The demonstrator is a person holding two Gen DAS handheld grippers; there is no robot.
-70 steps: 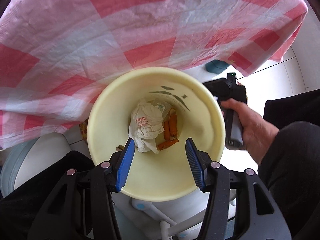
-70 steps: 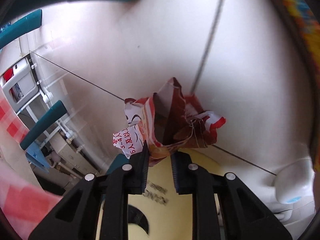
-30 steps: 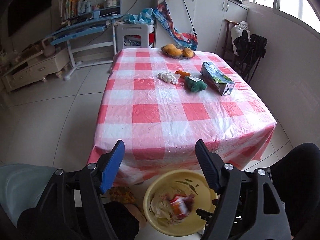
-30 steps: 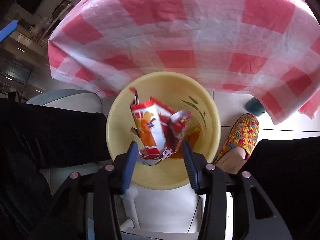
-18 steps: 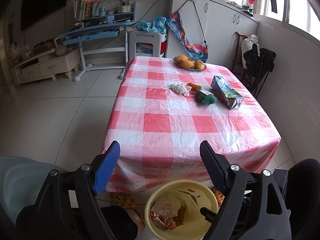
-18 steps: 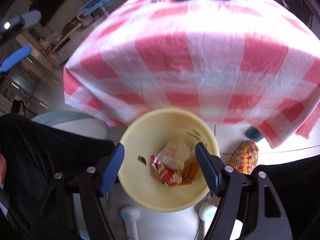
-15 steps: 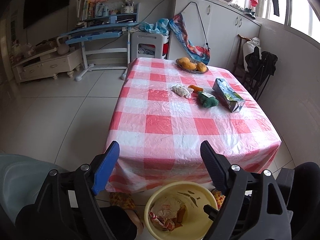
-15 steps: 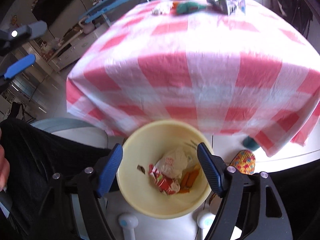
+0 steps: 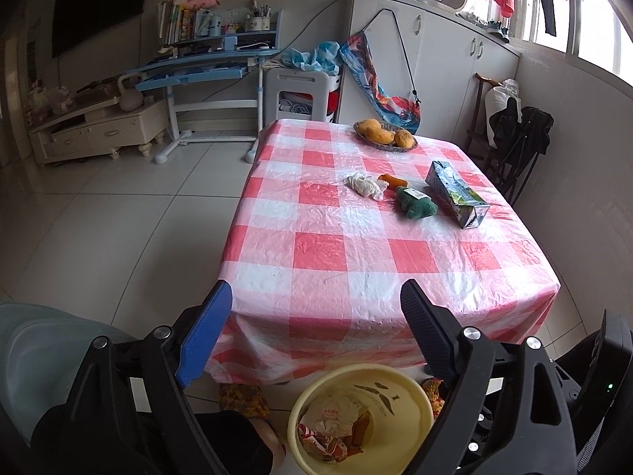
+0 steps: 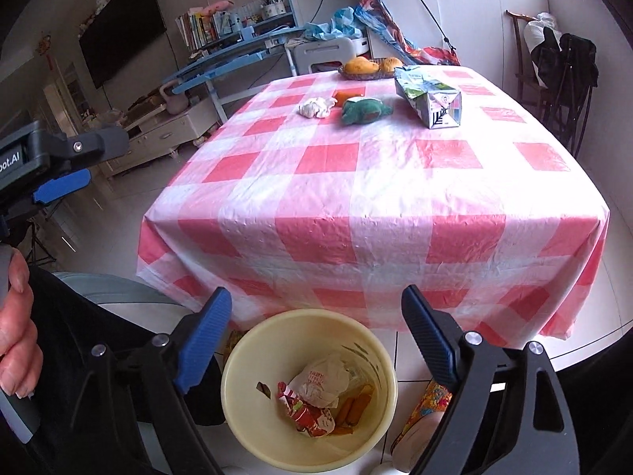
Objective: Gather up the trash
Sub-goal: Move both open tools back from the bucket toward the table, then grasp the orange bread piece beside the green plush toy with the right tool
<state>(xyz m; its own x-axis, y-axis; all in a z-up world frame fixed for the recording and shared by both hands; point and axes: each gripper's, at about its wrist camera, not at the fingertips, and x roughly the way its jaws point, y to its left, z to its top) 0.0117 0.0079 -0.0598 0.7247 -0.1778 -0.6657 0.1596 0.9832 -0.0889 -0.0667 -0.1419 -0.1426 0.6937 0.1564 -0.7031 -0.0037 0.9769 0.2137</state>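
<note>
Bin: we look down on the round pale-yellow plastic waste bin, standing on the white tiled floor just in front of the table's near edge.
Bin contents: we see a crumpled white paper wrapper with red print, a crushed red-and-white snack packet lying against it, and orange sausage-like pieces beside them at the bottom.
Left gripper: our left gripper hangs over the table's near edge with its jaws wide and opening further, nothing between them.
Right gripper: our right gripper sits above the bin, blue-padded jaws spreading apart, and we see nothing held.
Table: we face the table under a red-and-white checked plastic cloth.
Left on the table: a wadded white tissue, a small orange piece just beside it, a green plush toy, and a green-and-white drink carton lying on its side.
Far end: a shallow woven basket of yellow-orange fruit.
Hedge: whether the orange piece touches the tissue we cannot tell from here.
Feet: a multicoloured knitted slipper shows just to the right of the bin.
</note>
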